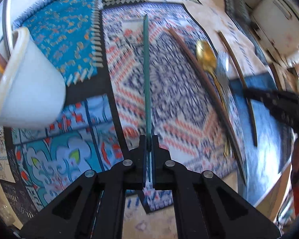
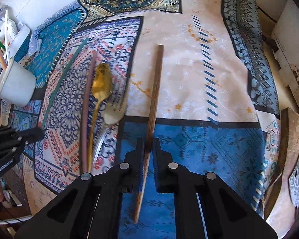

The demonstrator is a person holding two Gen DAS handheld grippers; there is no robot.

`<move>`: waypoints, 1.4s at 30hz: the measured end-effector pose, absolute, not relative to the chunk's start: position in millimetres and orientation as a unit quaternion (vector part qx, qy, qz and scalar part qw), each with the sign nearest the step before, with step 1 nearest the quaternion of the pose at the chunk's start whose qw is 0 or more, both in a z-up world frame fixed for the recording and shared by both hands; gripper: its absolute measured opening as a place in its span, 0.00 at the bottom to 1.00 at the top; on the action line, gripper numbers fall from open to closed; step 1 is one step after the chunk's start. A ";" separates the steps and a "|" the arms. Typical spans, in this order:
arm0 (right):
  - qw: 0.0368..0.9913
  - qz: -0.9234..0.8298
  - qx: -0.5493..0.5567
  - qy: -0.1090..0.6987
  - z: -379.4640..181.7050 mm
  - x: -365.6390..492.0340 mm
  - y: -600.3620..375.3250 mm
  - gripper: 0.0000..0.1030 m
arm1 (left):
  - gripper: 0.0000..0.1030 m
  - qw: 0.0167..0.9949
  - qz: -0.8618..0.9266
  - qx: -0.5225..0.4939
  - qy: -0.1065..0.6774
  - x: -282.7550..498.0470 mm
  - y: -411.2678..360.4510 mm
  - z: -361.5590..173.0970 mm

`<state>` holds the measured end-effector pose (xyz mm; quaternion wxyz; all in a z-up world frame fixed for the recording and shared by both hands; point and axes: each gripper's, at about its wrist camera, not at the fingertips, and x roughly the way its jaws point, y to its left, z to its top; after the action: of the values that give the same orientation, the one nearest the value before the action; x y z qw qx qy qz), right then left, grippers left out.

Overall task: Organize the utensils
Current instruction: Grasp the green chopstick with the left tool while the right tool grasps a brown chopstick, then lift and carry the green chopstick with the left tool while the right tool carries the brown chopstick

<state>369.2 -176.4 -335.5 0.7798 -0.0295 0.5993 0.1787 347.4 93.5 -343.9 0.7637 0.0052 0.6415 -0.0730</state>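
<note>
A teal chopstick (image 1: 146, 75) is clamped in the left gripper (image 1: 149, 139), a brown chopstick (image 2: 154, 97) in the right gripper (image 2: 149, 141), presumably for sorting into the white cup (image 2: 16, 88); the gold spoon (image 2: 101, 83) lies between them.

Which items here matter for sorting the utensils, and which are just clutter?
Job: teal chopstick, brown chopstick, pink chopstick, gold spoon, fork, white cup.
Lying about: patterned tablecloth, wooden board.
</note>
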 end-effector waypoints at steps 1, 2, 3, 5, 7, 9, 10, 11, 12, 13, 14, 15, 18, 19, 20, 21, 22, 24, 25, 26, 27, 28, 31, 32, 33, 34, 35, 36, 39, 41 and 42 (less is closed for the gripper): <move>0.779 0.174 -0.031 0.601 -335.4 368.5 -183.9 0.07 | 0.02 0.759 -0.079 0.009 0.646 344.5 93.0 -343.4; 0.778 0.170 -0.034 0.603 -335.7 368.9 -188.7 0.07 | 0.02 0.758 -0.081 0.013 0.647 343.2 93.0 -342.8; 0.776 0.171 -0.034 0.606 -334.9 368.0 -197.3 0.07 | 0.02 0.759 -0.080 0.017 0.645 342.7 92.8 -341.5; 0.772 0.175 -0.026 0.610 -333.7 369.9 -207.2 0.07 | 0.08 0.762 -0.078 0.022 0.642 346.6 93.0 -339.1; 0.772 0.175 -0.017 0.611 -331.3 372.9 -216.7 0.07 | 0.12 0.767 -0.071 0.019 0.638 357.7 93.2 -337.9; 0.769 0.175 -0.011 0.614 -330.9 379.0 -222.8 0.07 | 0.13 0.771 -0.065 0.018 0.634 369.8 94.3 -336.5; 0.769 0.174 -0.009 0.615 -331.1 382.4 -225.3 0.07 | 0.14 0.772 -0.061 0.021 0.632 376.6 94.2 -336.6; 0.768 0.173 -0.008 0.616 -331.2 386.9 -226.5 0.08 | 0.14 0.773 -0.057 0.025 0.631 383.6 94.8 -337.3; 0.769 0.172 -0.007 0.616 -331.6 391.3 -227.1 0.09 | 0.14 0.776 -0.055 0.026 0.628 390.7 95.0 -337.2; 0.769 0.171 -0.006 0.616 -332.2 396.2 -227.0 0.10 | 0.15 0.779 -0.052 0.027 0.625 396.9 95.2 -336.8; 0.770 0.170 -0.005 0.616 -332.3 399.1 -227.8 0.12 | 0.17 0.780 -0.049 0.028 0.623 404.5 94.9 -336.7; 0.770 0.168 -0.005 0.615 -332.5 404.3 -228.7 0.13 | 0.17 0.782 -0.048 0.030 0.620 409.8 95.4 -336.3; 0.769 0.168 -0.002 0.616 -335.4 414.7 -227.9 0.14 | 0.20 0.787 -0.042 0.036 0.615 425.7 95.6 -336.1; 0.769 0.169 -0.002 0.616 -333.8 416.4 -226.3 0.14 | 0.20 0.787 -0.041 0.036 0.614 429.8 96.0 -336.2; 0.770 0.169 -0.004 0.615 -334.0 418.4 -225.6 0.14 | 0.20 0.787 -0.041 0.033 0.614 435.6 96.3 -336.2; 0.772 0.168 -0.008 0.614 -333.8 419.0 -222.6 0.14 | 0.20 0.787 -0.042 0.031 0.615 440.6 96.5 -336.7; 0.774 0.166 -0.012 0.611 -333.1 419.9 -219.4 0.14 | 0.21 0.786 -0.044 0.029 0.616 444.4 96.5 -337.0; 0.775 0.164 -0.016 0.610 -333.4 420.8 -211.7 0.15 | 0.21 0.780 -0.044 0.029 0.624 454.2 95.0 -340.9; 0.776 0.162 -0.015 0.610 -332.9 421.5 -211.4 0.15 | 0.21 0.784 -0.043 0.035 0.619 455.7 93.4 -341.4; 0.776 0.162 -0.014 0.609 -332.7 422.9 -211.4 0.15 | 0.22 0.783 -0.044 0.040 0.620 461.0 89.6 -343.4; 0.777 0.162 -0.014 0.608 -333.9 428.1 -203.0 0.15 | 0.22 0.782 -0.046 0.047 0.620 464.3 84.8 -345.0; 0.778 0.162 -0.014 0.607 -334.0 430.7 -200.3 0.15 | 0.24 0.783 -0.047 0.051 0.619 468.3 79.9 -345.4; 0.780 0.160 -0.015 0.605 -334.9 440.0 -187.9 0.15 | 0.26 0.785 -0.049 0.068 0.614 480.4 64.5 -346.1; 0.781 0.159 -0.017 0.604 -335.8 440.6 -182.5 0.15 | 0.27 0.785 -0.051 0.073 0.614 482.0 61.2 -346.1; 0.782 0.159 -0.021 0.602 -336.1 441.8 -180.0 0.13 | 0.27 0.784 -0.055 0.076 0.613 482.2 59.4 -345.7; 0.784 0.156 -0.027 0.600 -336.0 441.8 -178.2 0.12 | 0.27 0.784 -0.059 0.079 0.613 484.4 55.6 -346.5; 0.786 0.153 -0.033 0.599 -336.2 441.1 -174.4 0.10 | 0.25 0.785 -0.059 0.080 0.612 484.4 44.0 -344.0; 0.785 0.155 -0.042 0.598 -337.0 442.1 -168.4 0.10 | 0.23 0.784 -0.061 0.080 0.612 486.2 40.7 -344.3; 0.776 0.167 -0.048 0.607 -338.1 443.0 -155.4 0.07 | 0.04 0.781 -0.065 0.079 0.616 490.9 30.8 -344.3; 0.771 0.170 -0.046 0.612 -337.4 441.6 -149.8 0.07 | 0.04 0.780 -0.071 0.083 0.616 487.7 23.2 -344.2; 0.770 0.172 -0.048 0.613 -336.6 435.6 -150.6 0.06 | 0.04 0.780 -0.073 0.087 0.615 488.0 11.4 -347.0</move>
<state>435.6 -150.6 -336.6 0.7696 -0.0478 0.6131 0.1717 488.0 11.4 -347.0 0.7801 0.0868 0.6153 -0.0730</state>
